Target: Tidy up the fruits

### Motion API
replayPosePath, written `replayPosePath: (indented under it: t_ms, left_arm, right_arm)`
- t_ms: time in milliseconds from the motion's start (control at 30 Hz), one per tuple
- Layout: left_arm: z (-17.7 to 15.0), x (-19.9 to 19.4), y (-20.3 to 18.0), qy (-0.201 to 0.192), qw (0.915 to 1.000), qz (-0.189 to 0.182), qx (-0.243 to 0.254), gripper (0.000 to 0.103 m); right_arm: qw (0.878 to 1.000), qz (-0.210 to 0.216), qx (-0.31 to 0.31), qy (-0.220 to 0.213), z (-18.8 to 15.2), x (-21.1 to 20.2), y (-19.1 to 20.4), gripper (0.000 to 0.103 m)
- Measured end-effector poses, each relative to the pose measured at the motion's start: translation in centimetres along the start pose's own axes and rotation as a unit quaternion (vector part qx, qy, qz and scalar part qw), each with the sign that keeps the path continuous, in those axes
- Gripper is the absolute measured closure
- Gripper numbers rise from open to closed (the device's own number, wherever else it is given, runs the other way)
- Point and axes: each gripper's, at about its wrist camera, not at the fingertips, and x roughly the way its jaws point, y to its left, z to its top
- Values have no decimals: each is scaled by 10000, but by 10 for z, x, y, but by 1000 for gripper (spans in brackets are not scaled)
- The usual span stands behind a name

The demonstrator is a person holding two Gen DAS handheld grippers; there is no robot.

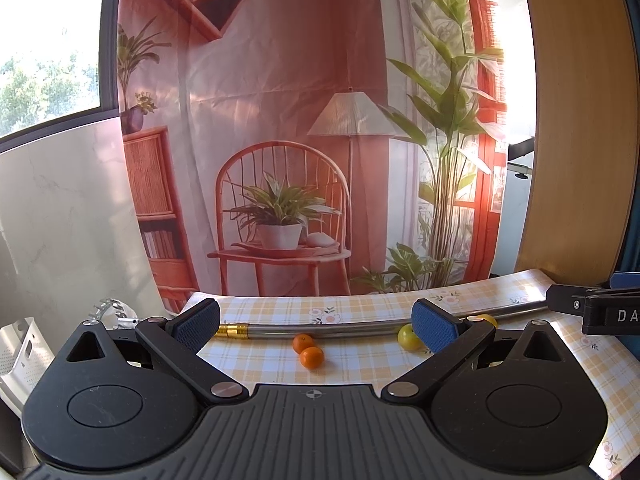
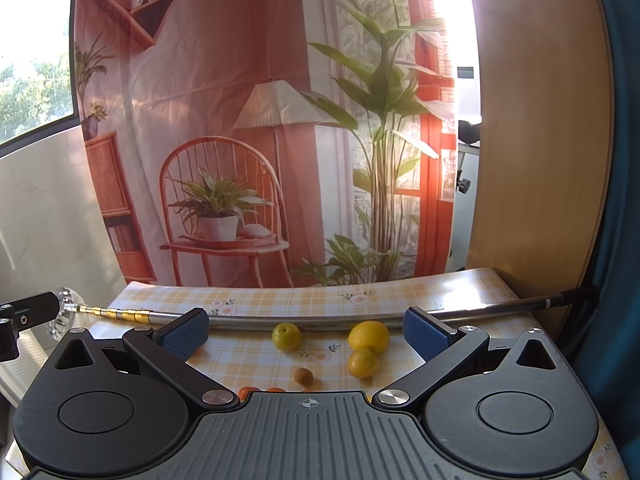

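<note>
1. Your worktop [image 2: 256,360] has a metal rod [image 2: 320,319] lying across it.
2. Both your left gripper [image 1: 316,322] and right gripper [image 2: 306,330] hang wide open, holding nothing.
3. Lemon [image 2: 368,336] touches one yellow-green fruit [image 2: 363,363]; two oranges [image 1: 307,351] sit together mid-cloth.

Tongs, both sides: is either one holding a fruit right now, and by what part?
Nothing is held. The left tongs and right tongs are both open and empty; the fruit lies on the checked tablecloth.

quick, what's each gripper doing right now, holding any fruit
left gripper: open, holding nothing.
right gripper: open, holding nothing.
</note>
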Motion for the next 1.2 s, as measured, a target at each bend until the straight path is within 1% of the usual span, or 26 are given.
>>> replayPosePath:
  t_ms: [167, 733, 900, 967, 1067, 1100, 1200]
  left_arm:
    - [0, -1, -1, -30, 10000, 65, 27, 0]
    - [-1, 1, -1, -9, 10000, 54, -28, 0]
    - [-5, 5, 2, -20, 9999, 164, 6, 0]
    - [-7, 8, 10, -76, 9999, 67, -59, 0]
    - [-13, 18, 29, -7, 9991, -201, -383, 0]
    - [-16, 22, 35, 55, 9986, -216, -479, 0]
    - [-25, 36, 50, 250, 9974, -47, -674, 0]
  right_arm:
    - [10000, -3, -2, -4, 0, 0, 0, 0]
    - [10000, -5, -1, 8, 1, 0, 1, 0]
    - [10000, 69, 28, 40, -3, 1, -9, 0]
    - [9999, 105, 56, 65, -4, 3, -12, 0]
    - [9999, 35, 121, 106, -8, 10, -17, 0]
    - [9998, 21, 162, 120, -10, 14, -19, 0]
    - [9993, 142, 309, 174, -16, 24, -27, 0]
